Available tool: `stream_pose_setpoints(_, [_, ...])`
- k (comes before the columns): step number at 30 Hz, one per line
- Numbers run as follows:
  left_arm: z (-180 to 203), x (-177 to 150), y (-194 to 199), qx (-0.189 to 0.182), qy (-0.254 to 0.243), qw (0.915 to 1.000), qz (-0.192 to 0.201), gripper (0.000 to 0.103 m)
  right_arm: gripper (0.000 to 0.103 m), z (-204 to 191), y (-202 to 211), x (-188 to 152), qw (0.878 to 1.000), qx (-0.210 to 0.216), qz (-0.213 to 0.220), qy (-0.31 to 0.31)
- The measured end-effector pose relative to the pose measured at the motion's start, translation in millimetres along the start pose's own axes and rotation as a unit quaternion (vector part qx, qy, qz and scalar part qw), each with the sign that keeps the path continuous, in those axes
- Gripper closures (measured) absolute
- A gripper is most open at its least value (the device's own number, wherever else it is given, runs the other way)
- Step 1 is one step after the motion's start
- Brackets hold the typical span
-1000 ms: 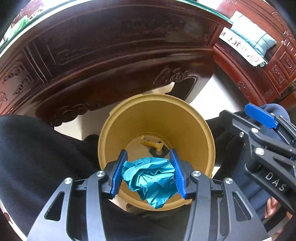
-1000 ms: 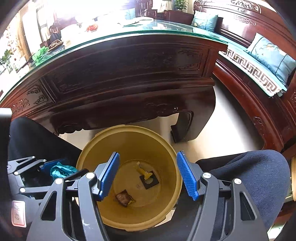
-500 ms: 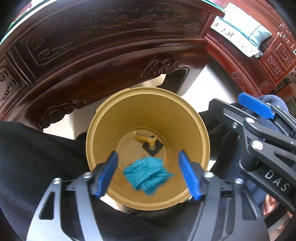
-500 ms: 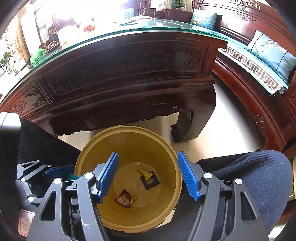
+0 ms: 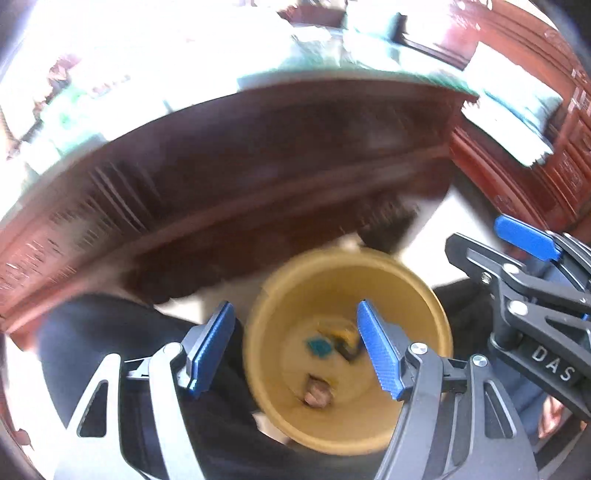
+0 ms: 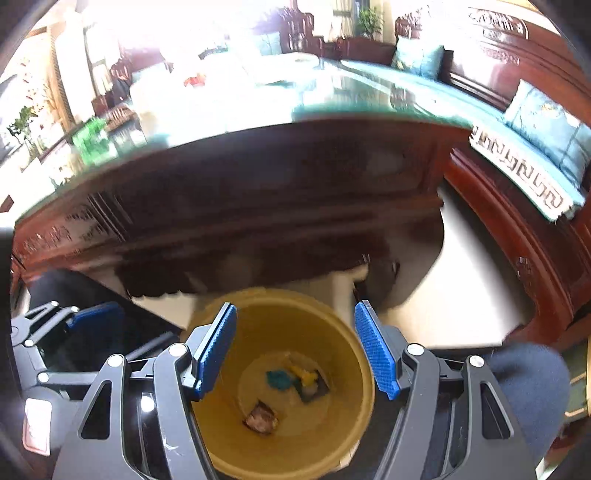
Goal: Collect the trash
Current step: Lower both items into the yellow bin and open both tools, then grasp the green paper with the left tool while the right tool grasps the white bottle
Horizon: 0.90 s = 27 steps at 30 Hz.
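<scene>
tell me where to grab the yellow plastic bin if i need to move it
Take the yellow plastic bin by its rim, from straight above, one finger inside the wall and one outside. It stands upright and open-topped, and its round body looks too wide for a claw. Knees crowd both sides.

place: home living room | evidence: carved dark-wood table (image 6: pixel 258 192) with glass top | carved wooden sofa (image 6: pixel 517 236) with teal cushions (image 6: pixel 546 129) | potted plant (image 6: pixel 367 20) | pale floor (image 6: pixel 469 280)

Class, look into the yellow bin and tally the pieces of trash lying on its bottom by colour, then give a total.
Inside the yellow bin:
Teal crumpled piece: 1
Yellow scrap: 1
Dark square piece: 1
Brown wrapper: 1
Total: 4
</scene>
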<state>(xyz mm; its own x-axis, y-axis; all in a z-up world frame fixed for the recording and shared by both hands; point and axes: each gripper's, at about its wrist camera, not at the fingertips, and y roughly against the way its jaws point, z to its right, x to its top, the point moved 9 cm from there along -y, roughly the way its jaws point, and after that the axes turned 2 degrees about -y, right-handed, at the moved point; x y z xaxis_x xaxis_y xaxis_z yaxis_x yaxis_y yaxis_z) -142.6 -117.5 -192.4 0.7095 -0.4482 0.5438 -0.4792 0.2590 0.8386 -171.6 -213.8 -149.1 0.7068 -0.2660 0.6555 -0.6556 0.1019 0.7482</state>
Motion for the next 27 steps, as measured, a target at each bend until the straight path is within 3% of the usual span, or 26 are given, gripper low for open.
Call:
stream_pose_setpoints(8, [-71,64,32,0.046,0.074,0.9941,0.064,0.034,0.038,-43,6,80,0.998,0.031,0.049,0.028])
stream_pose_setpoints(16, [-162,116,50,0.1,0.155,0.9771,0.106,0.034,0.038,-101,-8,144,0.993,0.069,0.066,0.075])
stream_pose_setpoints(24, [-240,150,45,0.173,0.191,0.959,0.118,0.034,0.035,-160,-42,181,0.989,0.098,0.064,0.093])
stream_pose_setpoints(27, [-266,161,32,0.172,0.202,0.958,0.109,0.034,0.035,-181,-56,192,0.987,0.112,0.059,0.095])
